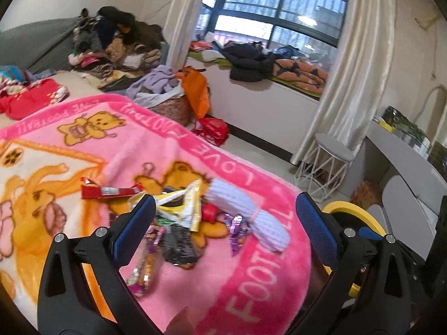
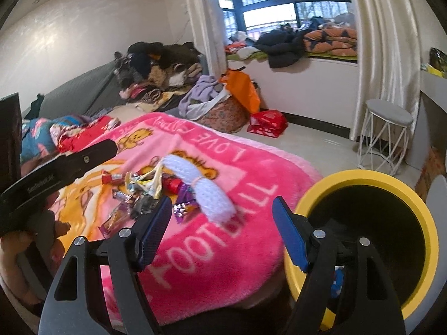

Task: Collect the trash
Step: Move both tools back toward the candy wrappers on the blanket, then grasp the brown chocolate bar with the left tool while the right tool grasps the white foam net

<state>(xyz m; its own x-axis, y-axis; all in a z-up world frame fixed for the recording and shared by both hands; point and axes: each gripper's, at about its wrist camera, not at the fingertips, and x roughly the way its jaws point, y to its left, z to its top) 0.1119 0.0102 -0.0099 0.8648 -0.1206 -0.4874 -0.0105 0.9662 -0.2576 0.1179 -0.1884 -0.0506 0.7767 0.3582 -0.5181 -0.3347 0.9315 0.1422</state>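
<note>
While both claws gape, wrappers (image 1: 173,217) heaped on pink blanket (image 1: 251,265), yellow bin (image 2: 371,240) beside

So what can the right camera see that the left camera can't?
Only the right wrist view shows inside the yellow bin, and the left gripper's black finger from the side. Only the left wrist view shows the red wrapper laid out flat and clear. Both show the pink blanket, the wrapper pile, the white roll, the stool and open blue-padded jaws.

fluffy pink blanket (image 1: 212,251), glossy foil wrappers (image 1: 178,240)
</note>
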